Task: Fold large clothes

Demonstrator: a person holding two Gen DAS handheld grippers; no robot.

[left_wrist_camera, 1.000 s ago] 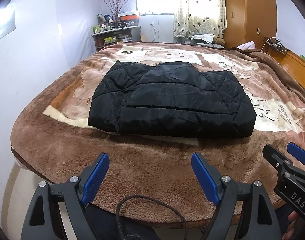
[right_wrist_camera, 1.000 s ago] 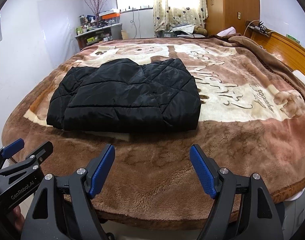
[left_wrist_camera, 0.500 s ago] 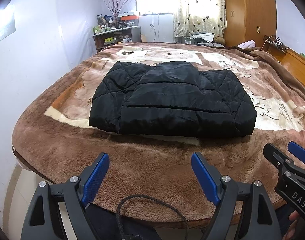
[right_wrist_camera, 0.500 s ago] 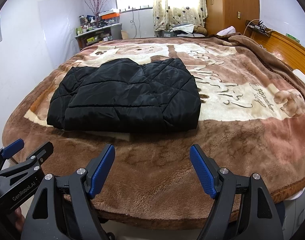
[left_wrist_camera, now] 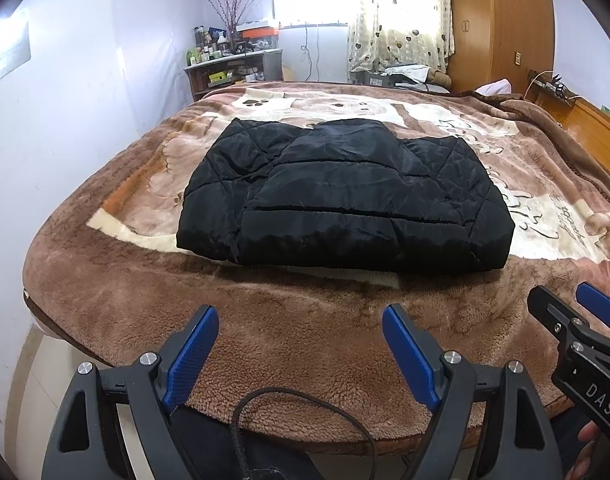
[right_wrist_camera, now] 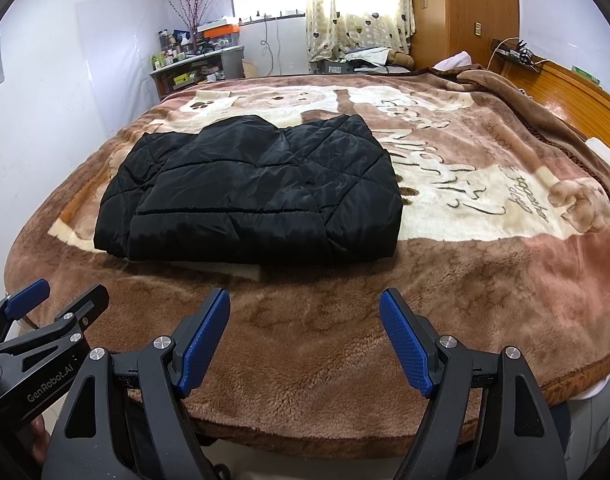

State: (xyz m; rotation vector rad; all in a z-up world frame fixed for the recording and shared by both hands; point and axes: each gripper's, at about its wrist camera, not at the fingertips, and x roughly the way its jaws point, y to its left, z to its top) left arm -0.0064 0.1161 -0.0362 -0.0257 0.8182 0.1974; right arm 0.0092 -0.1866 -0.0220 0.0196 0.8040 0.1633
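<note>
A black quilted jacket [left_wrist_camera: 341, 196] lies folded into a flat rectangle on the brown plush blanket [left_wrist_camera: 305, 320] of the bed; it also shows in the right wrist view [right_wrist_camera: 253, 192]. My left gripper [left_wrist_camera: 301, 344] is open and empty, held above the near edge of the bed, well short of the jacket. My right gripper [right_wrist_camera: 305, 332] is open and empty, also near the bed's front edge. Each gripper shows at the side of the other's view: the right one [left_wrist_camera: 577, 316], the left one [right_wrist_camera: 53, 300].
The blanket [right_wrist_camera: 465, 184] has a cream bear print and covers the whole bed. A wooden headboard [right_wrist_camera: 565, 88] runs along the right. A cluttered shelf [left_wrist_camera: 233, 68], a curtained window [left_wrist_camera: 397, 12] and a wardrobe [left_wrist_camera: 501, 20] stand beyond the far end. A white wall is on the left.
Both grippers have drifted very slightly; the jacket lies as before and both stay open.
</note>
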